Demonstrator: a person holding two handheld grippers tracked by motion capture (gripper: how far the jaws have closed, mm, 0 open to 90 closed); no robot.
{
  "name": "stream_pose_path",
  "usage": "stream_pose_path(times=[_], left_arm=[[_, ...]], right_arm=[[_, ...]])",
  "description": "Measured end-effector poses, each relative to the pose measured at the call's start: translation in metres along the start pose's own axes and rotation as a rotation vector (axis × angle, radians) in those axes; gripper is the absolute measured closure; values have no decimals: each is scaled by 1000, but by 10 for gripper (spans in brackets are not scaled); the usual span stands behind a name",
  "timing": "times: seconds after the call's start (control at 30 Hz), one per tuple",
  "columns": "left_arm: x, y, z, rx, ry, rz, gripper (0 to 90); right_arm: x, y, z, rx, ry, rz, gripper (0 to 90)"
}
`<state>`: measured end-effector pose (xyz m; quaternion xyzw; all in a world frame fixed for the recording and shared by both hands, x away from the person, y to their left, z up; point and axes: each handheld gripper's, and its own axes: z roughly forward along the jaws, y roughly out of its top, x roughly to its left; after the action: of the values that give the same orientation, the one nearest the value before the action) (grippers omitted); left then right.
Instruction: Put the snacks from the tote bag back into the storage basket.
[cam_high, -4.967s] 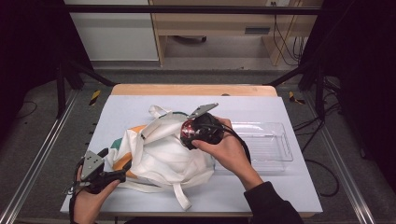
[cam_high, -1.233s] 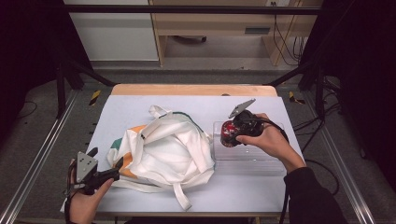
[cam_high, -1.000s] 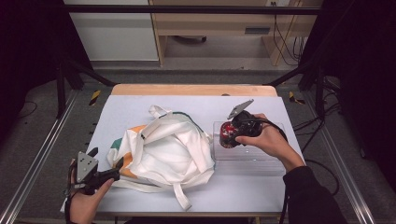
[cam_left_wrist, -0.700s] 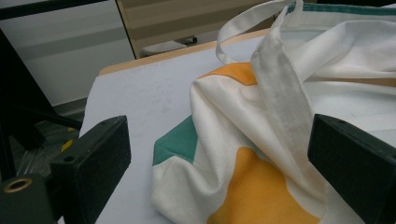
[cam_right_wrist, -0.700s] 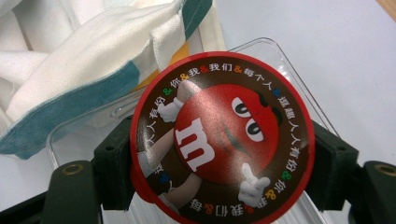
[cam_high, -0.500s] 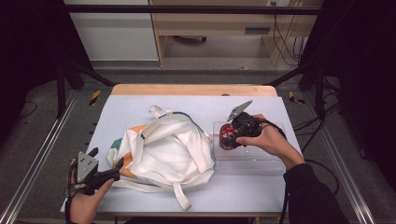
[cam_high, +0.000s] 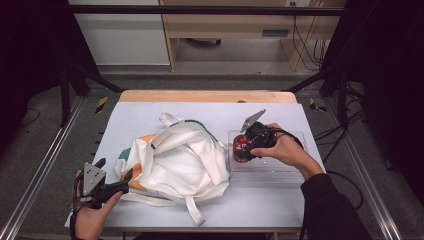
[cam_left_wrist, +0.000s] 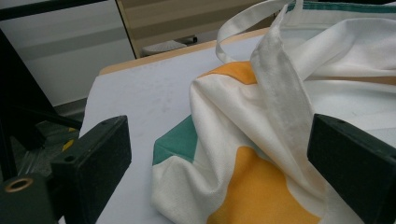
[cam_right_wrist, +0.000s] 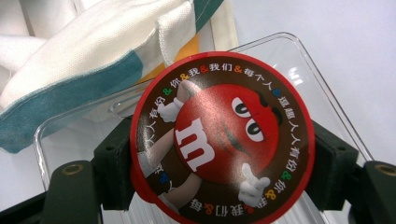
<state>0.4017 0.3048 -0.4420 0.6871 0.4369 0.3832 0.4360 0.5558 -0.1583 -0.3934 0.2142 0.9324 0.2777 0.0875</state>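
Observation:
A round red candy tin (cam_high: 240, 145) with a cartoon lid (cam_right_wrist: 219, 140) is held at the left end of a clear plastic tray (cam_high: 280, 167), low over its floor. My right gripper (cam_high: 243, 151) is shut on the tin, its jaws pressed to the tin's two sides (cam_right_wrist: 219, 158). A white cloth tote bag (cam_high: 175, 160) with orange and green patches lies crumpled in the middle of the table. My left gripper (cam_high: 122, 182) rests at the bag's near left corner. Its jaws stand wide open (cam_left_wrist: 219, 163), with bag fabric (cam_left_wrist: 261, 140) lying loose between them.
The white table top (cam_high: 150, 112) has a wooden strip along its far edge. The tray's rim (cam_right_wrist: 299, 60) lies right next to the bag's green-trimmed edge (cam_right_wrist: 93, 42). Metal frame rails run along both sides of the table, and cables hang at the right.
Five seconds ago the right gripper held the tin over the bag; it has since carried it right to the tray. Over the last second neither hand has visibly moved.

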Motion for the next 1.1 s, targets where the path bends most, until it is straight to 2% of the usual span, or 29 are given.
stream_pose_path(times=[0.67, 1.1], left_arm=[[0, 0, 0, 1, -2, 4, 63], [0, 0, 1, 7, -2, 5, 65]], right_arm=[[3, 2, 12, -2, 7, 6, 260], [3, 2, 15, -4, -4, 16, 260]])
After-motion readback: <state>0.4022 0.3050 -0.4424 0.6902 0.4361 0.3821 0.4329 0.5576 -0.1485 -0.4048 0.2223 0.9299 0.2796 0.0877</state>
